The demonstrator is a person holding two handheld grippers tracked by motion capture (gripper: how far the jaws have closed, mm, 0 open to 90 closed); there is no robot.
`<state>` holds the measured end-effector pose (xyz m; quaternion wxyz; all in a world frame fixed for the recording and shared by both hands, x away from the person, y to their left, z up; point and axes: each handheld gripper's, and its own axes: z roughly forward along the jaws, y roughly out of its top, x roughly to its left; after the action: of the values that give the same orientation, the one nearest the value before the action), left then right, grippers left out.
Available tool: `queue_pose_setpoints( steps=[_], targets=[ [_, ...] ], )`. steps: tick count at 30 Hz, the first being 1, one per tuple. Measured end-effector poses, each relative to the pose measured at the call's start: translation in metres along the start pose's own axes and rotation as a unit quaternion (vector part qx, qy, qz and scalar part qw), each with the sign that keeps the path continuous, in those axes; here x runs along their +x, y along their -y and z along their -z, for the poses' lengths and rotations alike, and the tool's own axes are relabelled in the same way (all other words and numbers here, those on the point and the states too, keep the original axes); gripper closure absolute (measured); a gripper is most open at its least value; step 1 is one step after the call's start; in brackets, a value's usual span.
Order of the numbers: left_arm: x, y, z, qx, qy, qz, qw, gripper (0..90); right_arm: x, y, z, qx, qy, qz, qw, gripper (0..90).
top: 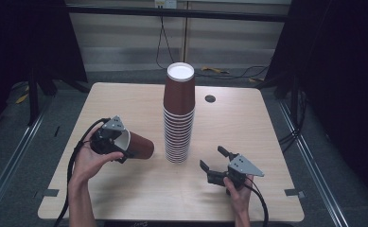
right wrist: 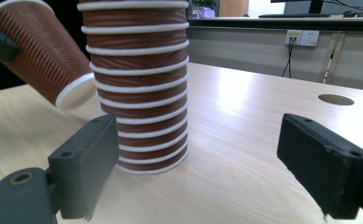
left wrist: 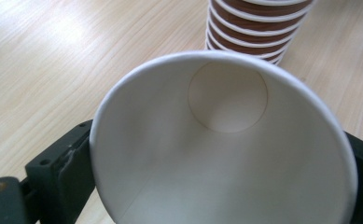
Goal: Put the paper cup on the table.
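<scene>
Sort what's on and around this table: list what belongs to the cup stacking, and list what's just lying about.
Belongs to the job:
- single brown cup, gripped at its rim by the left gripper
- upside-down cup stack
- right gripper, open, nothing between its jaws

Just lying about:
- round hole in the table
- floor cables
- wall socket

Left gripper (top: 118, 144) fingers clamped wide; right gripper (top: 214, 161) fingers spread apart, level.

A lab: wooden table (top: 248, 127) hemmed by black curtains (top: 342, 71), floor cables (top: 229, 72).
</scene>
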<state>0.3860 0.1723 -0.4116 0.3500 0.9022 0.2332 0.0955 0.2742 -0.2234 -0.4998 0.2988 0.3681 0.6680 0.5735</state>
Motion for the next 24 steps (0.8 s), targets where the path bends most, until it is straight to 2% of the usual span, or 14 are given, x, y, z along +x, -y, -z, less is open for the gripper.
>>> queue_pose_setpoints(
  steps=[2, 6, 8, 10, 11, 12, 13, 17, 19, 20, 21, 22, 23, 24],
  targets=[
    [0.003, -0.006, -0.001, 0.030, -0.012, -0.007, 0.9994, 4.5, 0.002, 0.001, 0.000, -0.008, 0.004, 0.003, 1.0000, 12.8],
    [0.004, -0.016, -0.002, 0.033, 0.004, -0.019, 0.9993, 4.4, 0.002, 0.002, 0.004, -0.015, 0.010, 0.004, 0.9998, 12.8],
    [0.004, -0.021, -0.004, 0.050, -0.001, -0.024, 0.9985, 4.4, 0.002, 0.003, 0.005, -0.021, 0.011, 0.005, 0.9997, 12.8],
    [0.005, -0.023, -0.005, 0.055, -0.005, -0.024, 0.9982, 4.3, 0.004, 0.004, 0.006, -0.028, 0.014, 0.011, 0.9995, 12.8],
    [0.006, -0.027, -0.007, 0.071, -0.008, -0.031, 0.9970, 4.2, 0.004, 0.004, 0.007, -0.033, 0.015, 0.015, 0.9992, 12.8],
    [0.006, -0.027, -0.007, 0.071, -0.008, -0.031, 0.9970, 4.2, 0.005, 0.005, 0.008, -0.038, 0.017, 0.015, 0.9990, 12.8],
    [0.007, -0.030, -0.011, 0.078, 0.004, -0.033, 0.9964, 4.2, 0.005, 0.005, 0.009, -0.044, 0.013, 0.015, 0.9989, 12.8],
    [0.009, -0.037, -0.013, 0.094, -0.002, -0.042, 0.9946, 4.0, 0.004, 0.007, 0.013, -0.069, 0.017, 0.015, 0.9974, 12.7],
    [0.009, -0.041, -0.014, 0.102, -0.001, -0.040, 0.9940, 4.0, 0.004, 0.008, 0.014, -0.070, 0.016, 0.011, 0.9974, 12.7],
    [0.011, -0.044, -0.016, 0.120, -0.002, -0.048, 0.9916, 3.9, 0.004, 0.008, 0.014, -0.069, 0.014, 0.013, 0.9974, 12.8],
    [0.011, -0.044, -0.016, 0.120, -0.002, -0.048, 0.9916, 3.8, 0.004, 0.008, 0.014, -0.069, 0.014, 0.014, 0.9974, 12.7],
    [0.015, -0.047, -0.018, 0.133, 0.001, -0.055, 0.9895, 3.8, 0.004, 0.008, 0.014, -0.070, 0.015, 0.013, 0.9974, 12.7],
    [0.016, -0.047, -0.020, 0.136, 0.005, -0.052, 0.9893, 3.8, 0.004, 0.008, 0.014, -0.070, 0.015, 0.012, 0.9974, 12.8],
    [0.017, -0.048, -0.022, 0.145, 0.007, -0.056, 0.9879, 3.8, 0.003, 0.008, 0.014, -0.069, 0.013, 0.011, 0.9974, 12.8]
  ],
)
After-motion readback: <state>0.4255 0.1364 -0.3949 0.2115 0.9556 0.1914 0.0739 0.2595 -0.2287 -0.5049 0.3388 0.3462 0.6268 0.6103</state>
